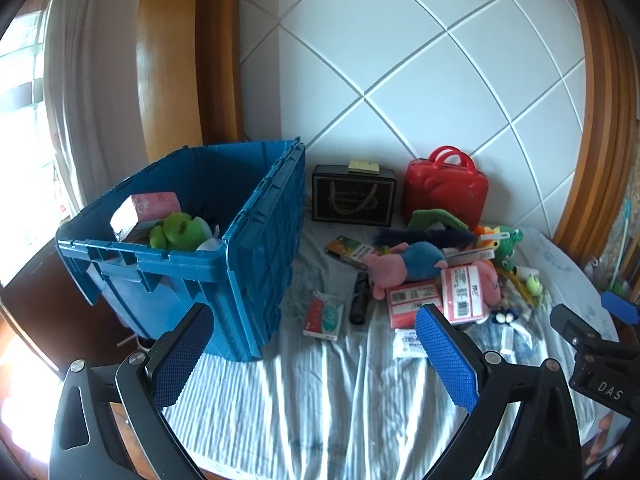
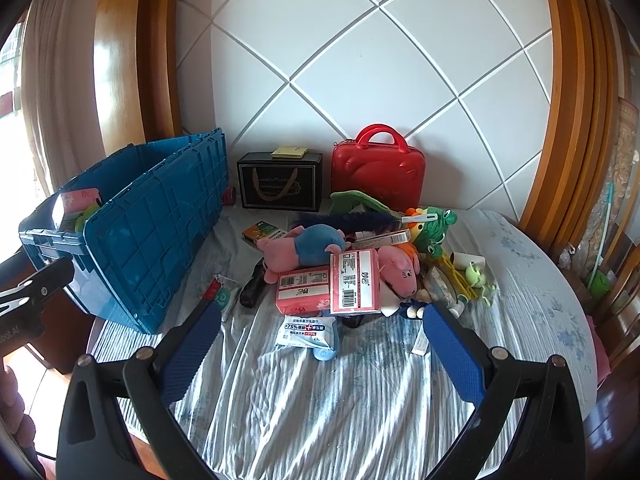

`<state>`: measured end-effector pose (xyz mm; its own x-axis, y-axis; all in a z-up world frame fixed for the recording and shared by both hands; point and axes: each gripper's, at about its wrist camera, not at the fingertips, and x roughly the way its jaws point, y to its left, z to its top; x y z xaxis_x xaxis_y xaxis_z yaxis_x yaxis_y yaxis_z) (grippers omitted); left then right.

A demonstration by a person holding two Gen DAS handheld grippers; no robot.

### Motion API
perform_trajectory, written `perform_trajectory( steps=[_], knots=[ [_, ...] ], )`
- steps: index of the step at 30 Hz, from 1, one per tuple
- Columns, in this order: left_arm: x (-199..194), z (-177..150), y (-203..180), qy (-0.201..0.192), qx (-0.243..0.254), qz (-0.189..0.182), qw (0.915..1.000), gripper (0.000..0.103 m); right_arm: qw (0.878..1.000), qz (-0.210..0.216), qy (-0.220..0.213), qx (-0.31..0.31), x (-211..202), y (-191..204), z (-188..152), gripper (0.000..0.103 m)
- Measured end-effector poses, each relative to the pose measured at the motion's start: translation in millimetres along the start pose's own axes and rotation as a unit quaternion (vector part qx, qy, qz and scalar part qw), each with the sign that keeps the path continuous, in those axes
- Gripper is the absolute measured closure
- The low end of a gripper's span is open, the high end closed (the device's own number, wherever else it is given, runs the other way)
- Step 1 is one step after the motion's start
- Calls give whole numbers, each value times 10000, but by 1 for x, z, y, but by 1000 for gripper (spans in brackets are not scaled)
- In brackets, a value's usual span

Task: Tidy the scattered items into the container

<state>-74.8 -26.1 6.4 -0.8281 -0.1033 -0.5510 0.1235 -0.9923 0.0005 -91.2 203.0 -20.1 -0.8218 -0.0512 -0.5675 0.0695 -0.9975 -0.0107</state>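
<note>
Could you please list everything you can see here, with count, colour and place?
crate: one, blue, left on the bed, open.
green plush: one, inside the crate beside a pink pack.
black box: one, by the wall, yellow notes on top.
red case: one, upright against the wall.
pig plush: one, pink and blue, mid pile.
pink packs: two, front of pile.
wipes pack: one, white and blue, nearest the cameras.
frog plush: one, green, right of pile.
black tube: one, left of pile.
left tongs: open, empty.
right tongs: open, empty.
</note>
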Motion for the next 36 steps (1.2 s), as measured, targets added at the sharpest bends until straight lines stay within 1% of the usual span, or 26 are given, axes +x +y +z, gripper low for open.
perform_trajectory(
  steps=[20, 36],
  knots=[
    [2, 0, 2, 24, -30, 70, 10000, 1, 10000, 31, 19, -19, 4, 1, 2, 0],
    [0, -1, 0, 50, 6, -1, 10000, 1, 10000, 25, 4, 34, 1, -2, 0, 0]
  ],
)
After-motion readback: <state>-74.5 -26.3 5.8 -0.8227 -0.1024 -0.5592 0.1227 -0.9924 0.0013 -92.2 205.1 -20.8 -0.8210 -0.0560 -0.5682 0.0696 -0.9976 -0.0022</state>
